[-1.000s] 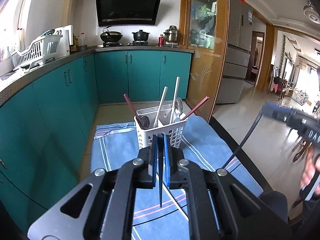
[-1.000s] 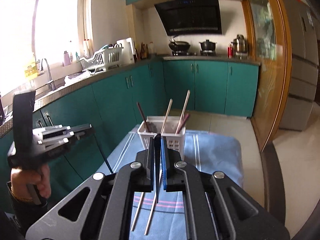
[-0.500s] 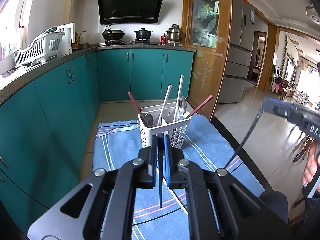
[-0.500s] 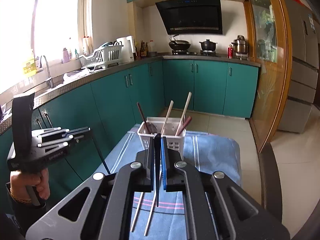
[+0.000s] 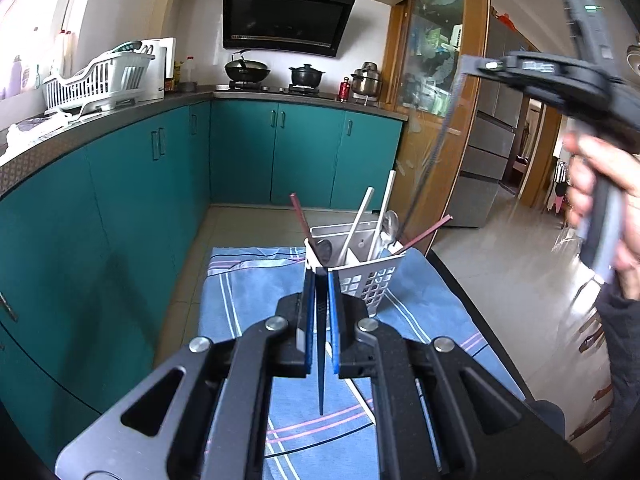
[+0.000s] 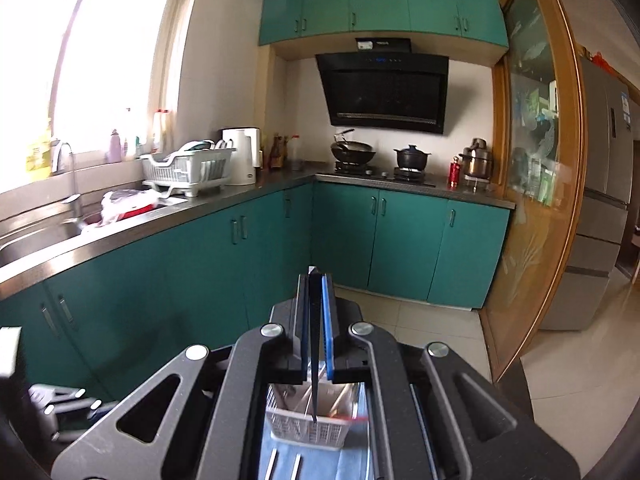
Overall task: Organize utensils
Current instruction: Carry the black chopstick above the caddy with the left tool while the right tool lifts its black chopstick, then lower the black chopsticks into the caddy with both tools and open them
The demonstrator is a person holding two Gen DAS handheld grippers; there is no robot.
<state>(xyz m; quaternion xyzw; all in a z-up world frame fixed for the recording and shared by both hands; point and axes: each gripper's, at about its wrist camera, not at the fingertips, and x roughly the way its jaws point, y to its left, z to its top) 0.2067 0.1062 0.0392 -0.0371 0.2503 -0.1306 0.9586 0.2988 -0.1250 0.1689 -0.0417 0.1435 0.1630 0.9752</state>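
A white utensil basket (image 5: pixel 366 278) stands on a blue striped cloth (image 5: pixel 248 304), holding white and dark red chopsticks and a spoon. My left gripper (image 5: pixel 320 280) is shut on a black chopstick (image 5: pixel 321 360), low over the cloth just before the basket. My right gripper (image 6: pixel 316 276) is shut on another black chopstick (image 6: pixel 316 380). In the left wrist view the right gripper (image 5: pixel 472 66) is raised high at the right, its chopstick (image 5: pixel 430 160) hanging down toward the basket. The basket (image 6: pixel 310 424) shows below in the right wrist view.
Two white chopsticks (image 6: pixel 284 466) lie on the cloth in front of the basket. Teal cabinets (image 5: pixel 120 184) run along the left and back. The dark table edge (image 5: pixel 472 304) is at the right, with tiled floor beyond. A wooden partition (image 5: pixel 440 120) stands behind the basket.
My right gripper has risen sharply and moved forward over the basket, carrying its black chopstick. My left gripper has moved a little closer to the basket.
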